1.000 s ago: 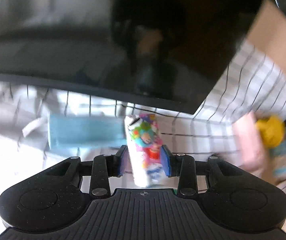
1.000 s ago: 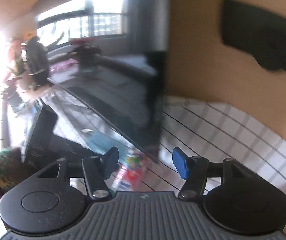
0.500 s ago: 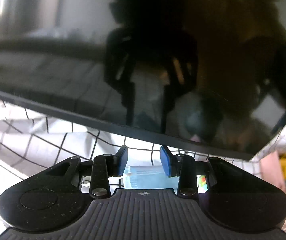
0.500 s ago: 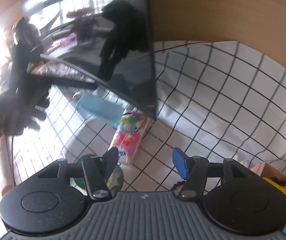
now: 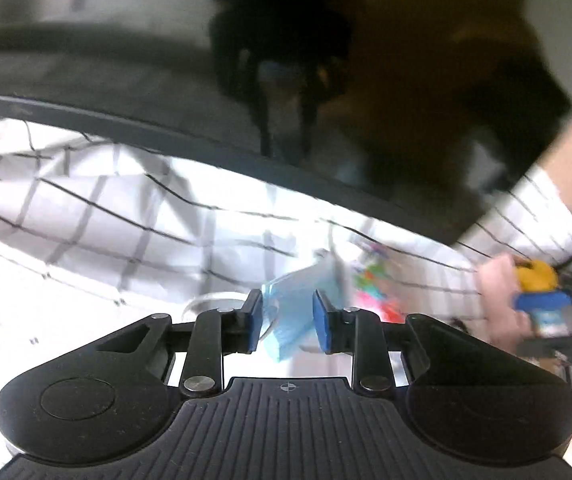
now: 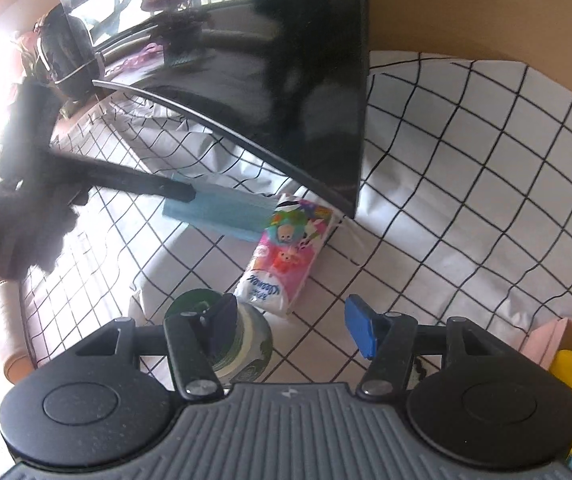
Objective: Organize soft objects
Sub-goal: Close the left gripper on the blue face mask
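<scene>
Checked cloth (image 6: 466,184) under dark screen (image 6: 286,80); left gripper (image 5: 287,316) pinches blue mask (image 5: 294,312), right gripper (image 6: 290,330) spread.

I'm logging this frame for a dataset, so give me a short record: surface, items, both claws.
surface: checked cloth
mask: light blue, on the cloth, left claw around it, grip unclear
tissue pack: colourful, flat on the cloth beside the mask
screen: dark, behind both
tape roll: green, near right claw
right claw: open, holding nothing
</scene>
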